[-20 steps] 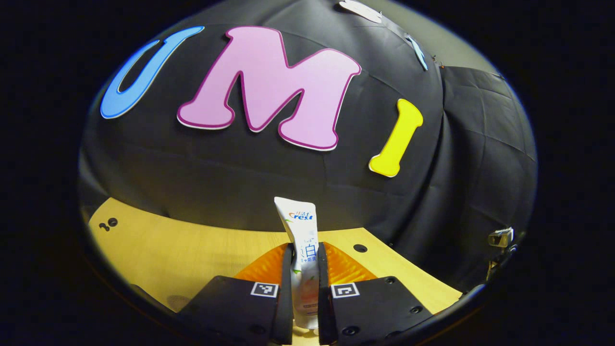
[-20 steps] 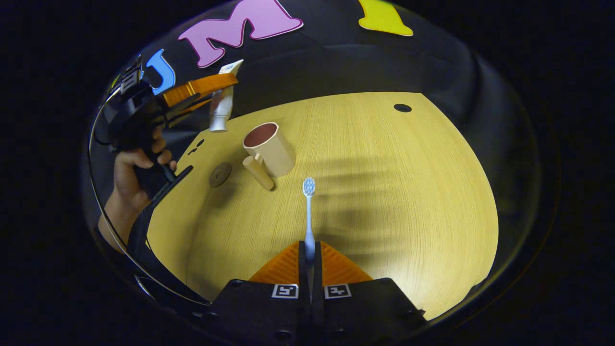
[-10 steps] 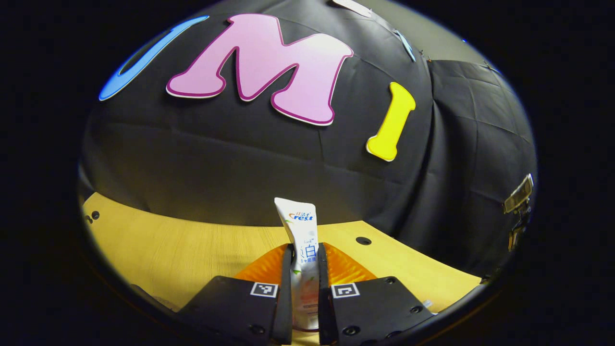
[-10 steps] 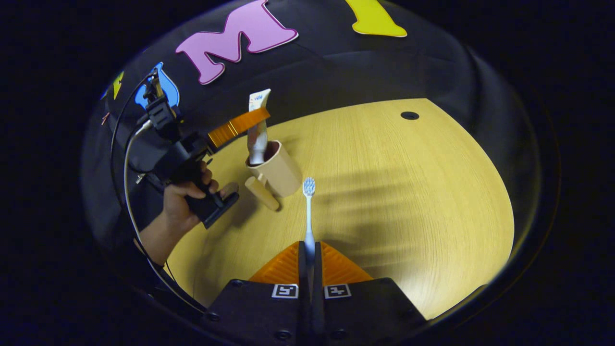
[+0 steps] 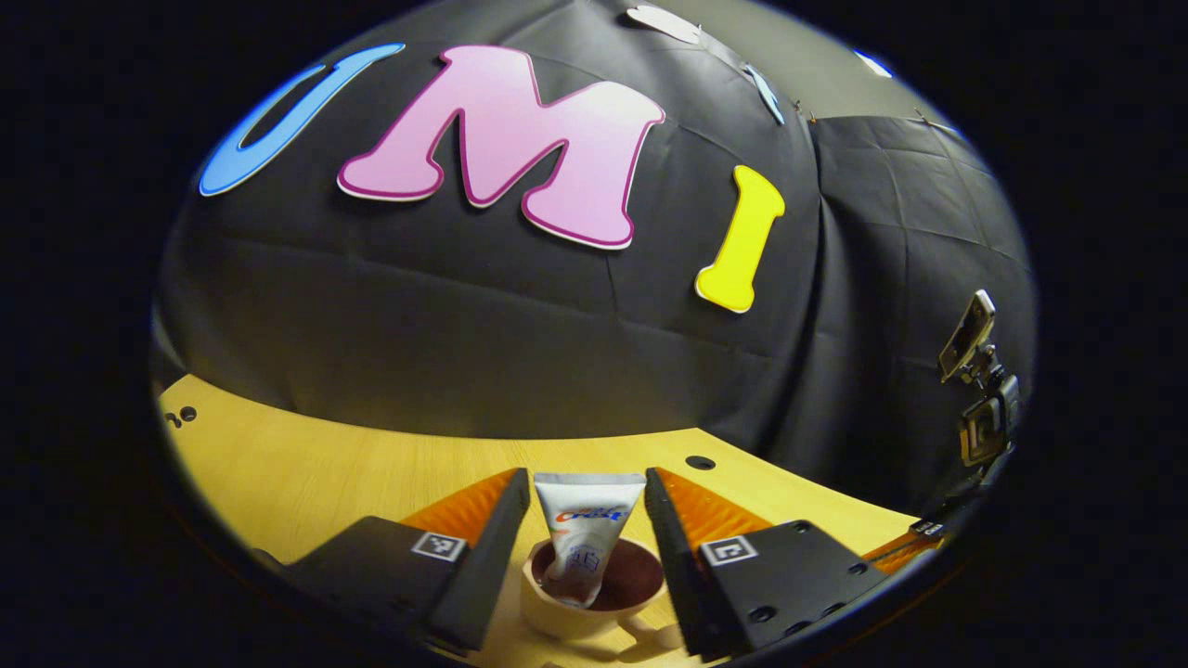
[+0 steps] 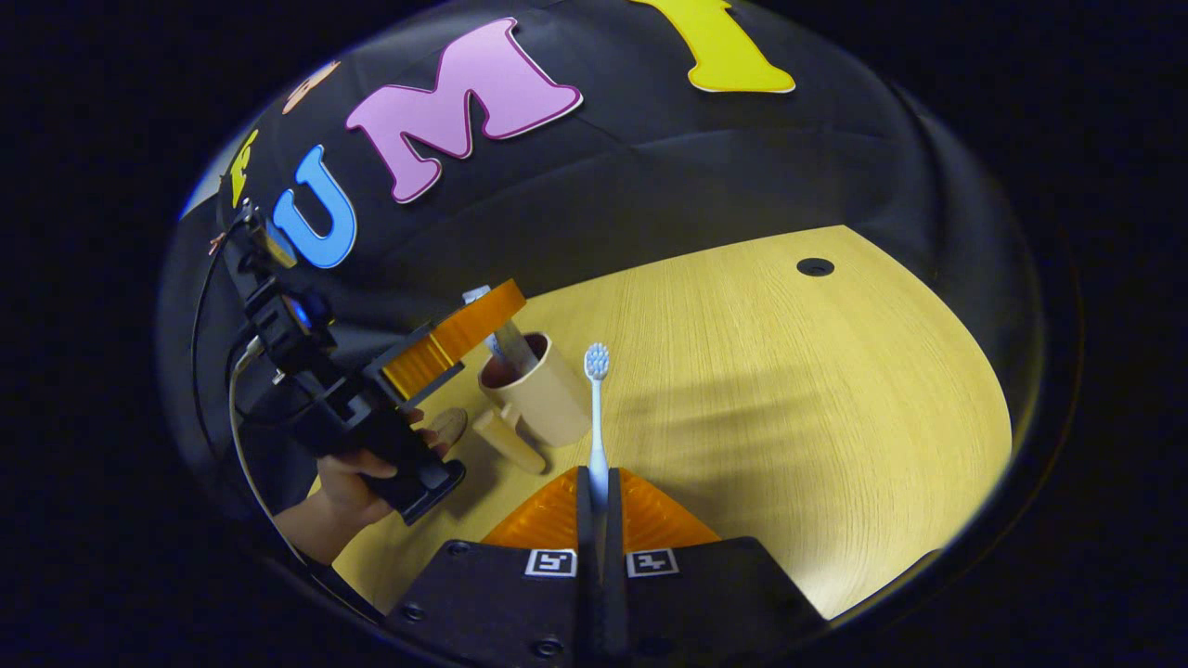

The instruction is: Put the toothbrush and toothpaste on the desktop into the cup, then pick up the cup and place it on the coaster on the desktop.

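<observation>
My left gripper (image 5: 587,482) is open, its fingers either side of the white toothpaste tube (image 5: 585,533). The tube stands free, cap down, in the beige cup (image 5: 575,617). In the right gripper view the cup (image 6: 548,404) stands on the wooden table (image 6: 789,390), its handle (image 6: 509,441) pointing toward me. The left gripper (image 6: 497,311) hovers just over its rim, where the toothpaste (image 6: 509,336) pokes out. My right gripper (image 6: 594,475) is shut on the handle of the blue-white toothbrush (image 6: 596,408), bristles pointing away, just right of the cup. A round brown coaster (image 6: 450,425) lies left of the cup, partly hidden.
A person's hand (image 6: 348,482) holds the left gripper at the table's left edge. A dark round hole (image 6: 815,267) marks the far right of the tabletop. The black cloth wall closes the back. Bare wood stretches to the right of the toothbrush.
The left gripper lowered the toothpaste into the cup and opened, letting it go. The right gripper moved the toothbrush closer to the cup.
</observation>
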Available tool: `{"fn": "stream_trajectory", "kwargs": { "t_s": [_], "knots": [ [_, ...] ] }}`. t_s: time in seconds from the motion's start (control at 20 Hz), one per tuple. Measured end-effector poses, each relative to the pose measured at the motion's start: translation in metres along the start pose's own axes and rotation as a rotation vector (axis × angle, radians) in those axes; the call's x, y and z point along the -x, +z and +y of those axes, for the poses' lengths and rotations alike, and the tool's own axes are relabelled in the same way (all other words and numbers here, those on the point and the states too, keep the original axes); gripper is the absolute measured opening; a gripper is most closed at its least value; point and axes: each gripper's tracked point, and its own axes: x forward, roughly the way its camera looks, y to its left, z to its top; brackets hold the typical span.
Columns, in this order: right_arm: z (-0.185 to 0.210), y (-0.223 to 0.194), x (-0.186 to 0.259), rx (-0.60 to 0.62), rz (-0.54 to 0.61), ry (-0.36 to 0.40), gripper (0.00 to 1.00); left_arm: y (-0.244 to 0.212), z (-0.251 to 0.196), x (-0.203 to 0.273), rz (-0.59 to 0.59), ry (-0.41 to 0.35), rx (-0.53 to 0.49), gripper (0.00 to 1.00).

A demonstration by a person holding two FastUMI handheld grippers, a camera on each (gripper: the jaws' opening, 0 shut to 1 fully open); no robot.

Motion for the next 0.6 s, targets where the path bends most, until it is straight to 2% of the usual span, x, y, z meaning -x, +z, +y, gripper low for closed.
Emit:
{"fn": "stream_trajectory", "kwargs": {
  "t_s": [0.1, 0.25, 0.45, 0.6],
  "knots": [
    [0.004, 0.017, -0.007, -0.004, -0.039, 0.012, 0.05, 0.013, 0.002, 0.021, -0.032, 0.023, 0.033, 0.96],
    [0.016, 0.054, -0.021, -0.024, -0.130, 0.047, 0.05, 0.027, 0.004, 0.056, -0.069, 0.048, 0.088, 0.97],
    [0.035, 0.106, -0.039, -0.062, -0.290, 0.087, 0.05, 0.030, 0.012, 0.098, -0.057, 0.070, 0.137, 0.97],
    [0.048, 0.127, -0.050, -0.092, -0.379, 0.110, 0.04, 0.041, 0.022, 0.123, -0.072, 0.069, 0.153, 0.97]
  ]
}}
